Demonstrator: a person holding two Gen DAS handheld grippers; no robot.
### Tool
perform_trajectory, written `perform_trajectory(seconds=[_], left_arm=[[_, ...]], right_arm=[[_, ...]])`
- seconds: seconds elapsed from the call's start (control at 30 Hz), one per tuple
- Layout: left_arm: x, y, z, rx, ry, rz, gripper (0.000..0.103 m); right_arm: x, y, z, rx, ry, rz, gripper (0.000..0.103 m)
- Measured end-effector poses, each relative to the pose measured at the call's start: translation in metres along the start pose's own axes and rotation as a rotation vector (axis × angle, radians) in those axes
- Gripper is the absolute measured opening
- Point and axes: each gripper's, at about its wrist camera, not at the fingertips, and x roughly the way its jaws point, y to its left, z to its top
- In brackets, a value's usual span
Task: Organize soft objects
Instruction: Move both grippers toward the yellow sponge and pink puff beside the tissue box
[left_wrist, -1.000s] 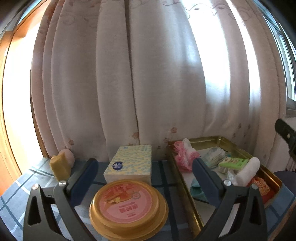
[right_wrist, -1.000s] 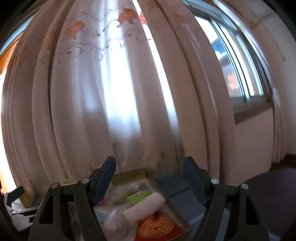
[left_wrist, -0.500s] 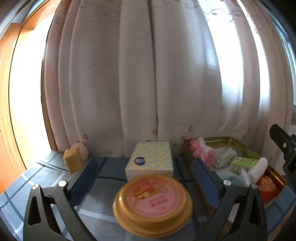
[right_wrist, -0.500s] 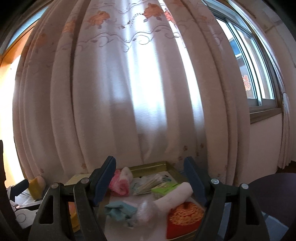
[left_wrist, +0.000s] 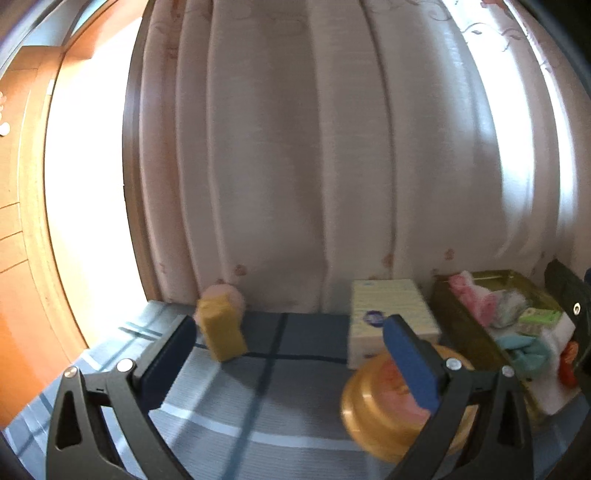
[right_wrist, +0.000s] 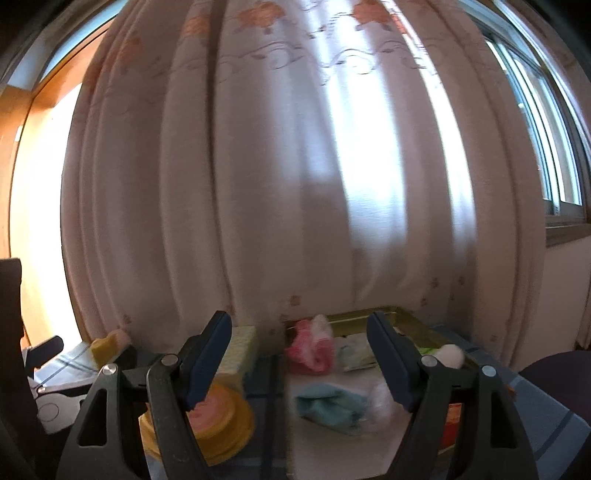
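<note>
Curtains are filling most of both views as we are swinging our two grippers leftward across the table (left_wrist: 258, 417). Since a second ago the gold tray (left_wrist: 461, 325) of soft things has been sliding to the right edge of the left view, and the yellow sponge (left_wrist: 221, 328) is now lying ahead between the left gripper (left_wrist: 288, 354) fingers, which are standing wide with nothing held. We are keeping the right gripper (right_wrist: 299, 354) fingers wide and empty too, aimed at the pink cloth (right_wrist: 310, 347) and teal cloth (right_wrist: 328, 406) in the tray. We are judging the sponge, still outside the tray, as the next pickup.
</note>
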Motion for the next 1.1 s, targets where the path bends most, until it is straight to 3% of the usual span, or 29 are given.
perform_trajectory(seconds=[0.33, 0.73, 0.93, 1.1], left_arm=[[0.015, 0.049, 0.003, 0.054, -0.009, 0.082, 0.102], [0.047, 0.105, 0.004, 0.039, 0.04, 0.153, 0.102], [0.061, 0.12, 0.007, 0.09, 0.034, 0.211, 0.102], [0.075, 0.143, 0.009, 0.077, 0.047, 0.277, 0.102]], right_arm=[[0.017, 0.061, -0.008, -0.052, 0.08, 0.099, 0.078], [0.034, 0.133, -0.014, -0.074, 0.116, 0.181, 0.078], [0.043, 0.164, -0.016, -0.094, 0.137, 0.219, 0.078], [0.05, 0.18, -0.017, -0.103, 0.16, 0.243, 0.078]])
